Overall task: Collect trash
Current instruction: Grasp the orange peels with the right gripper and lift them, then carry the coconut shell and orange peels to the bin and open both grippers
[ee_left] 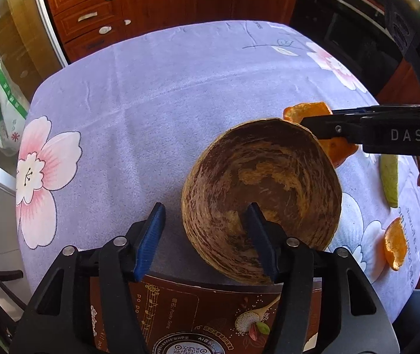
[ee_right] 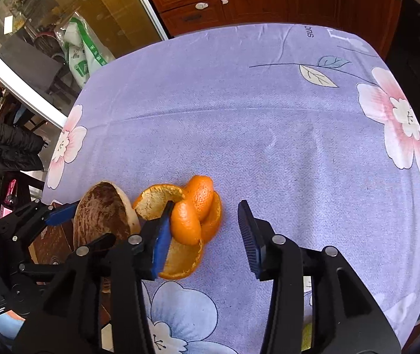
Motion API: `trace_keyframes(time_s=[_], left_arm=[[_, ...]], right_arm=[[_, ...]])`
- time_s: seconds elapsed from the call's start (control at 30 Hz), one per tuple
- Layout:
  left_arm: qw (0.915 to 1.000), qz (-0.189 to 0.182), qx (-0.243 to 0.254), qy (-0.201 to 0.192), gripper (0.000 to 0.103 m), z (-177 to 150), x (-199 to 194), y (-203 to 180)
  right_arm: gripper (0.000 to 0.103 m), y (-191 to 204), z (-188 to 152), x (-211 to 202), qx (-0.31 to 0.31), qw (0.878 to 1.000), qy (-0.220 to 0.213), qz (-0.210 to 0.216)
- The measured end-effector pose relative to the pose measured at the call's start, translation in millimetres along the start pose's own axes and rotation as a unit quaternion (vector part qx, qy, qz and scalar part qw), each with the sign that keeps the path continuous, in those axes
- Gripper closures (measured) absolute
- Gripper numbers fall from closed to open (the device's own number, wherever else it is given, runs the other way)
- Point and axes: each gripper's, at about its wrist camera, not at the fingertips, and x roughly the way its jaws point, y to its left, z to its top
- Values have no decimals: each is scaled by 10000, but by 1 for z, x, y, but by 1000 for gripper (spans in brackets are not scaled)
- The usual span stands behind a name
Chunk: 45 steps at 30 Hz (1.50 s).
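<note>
orange peel (ee_right: 193, 221) beside coconut shell bowl (ee_left: 264, 197): light, floppy, tears; pinch thick curl. right hand-held gripper (ee_right: 207, 236) half open, peel against its left pad only; left hand-held gripper (ee_left: 204, 236) half open astride bowl rim, not clamped.

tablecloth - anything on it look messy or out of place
Yes: fruit scraps lie loose on the flowered tablecloth. A big curled orange peel sits beside a hollow brown shell bowl, which overhangs a brown printed box. A smaller orange peel piece and a green rind slice lie apart.

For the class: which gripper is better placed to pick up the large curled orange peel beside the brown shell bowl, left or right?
Right. The right gripper stands open with the orange peel between its fingers, against one pad. The left gripper straddles the shell bowl's rim instead.
</note>
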Motion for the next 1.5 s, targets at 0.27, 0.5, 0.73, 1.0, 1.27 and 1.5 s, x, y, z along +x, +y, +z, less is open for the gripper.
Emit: trace_keyframes(time_s=[0.27, 0.5, 0.73, 1.0, 1.27, 1.5], left_arm=[[10000, -4, -70, -58, 43, 4, 2, -3], [9998, -20, -165, -101, 58, -1, -2, -11], [9986, -134, -446, -240, 95, 1, -19, -13], [9970, -45, -491, -604, 98, 4, -51, -30], [9962, 28, -333, -809, 98, 8, -82, -50], [9950, 69, -76, -997, 98, 14, -106, -82]], right_arm=[[64, 3, -4, 7, 75, 9997, 25, 223], [80, 7, -7, -1, 17, 9999, 11, 130], [83, -12, -11, -33, 232, 9991, -287, -231], [86, -27, -24, -72, 414, 9967, -617, -336], [86, -45, -42, -112, 604, 9933, -962, -224], [86, -72, -62, -146, 842, 9885, -1248, -124]])
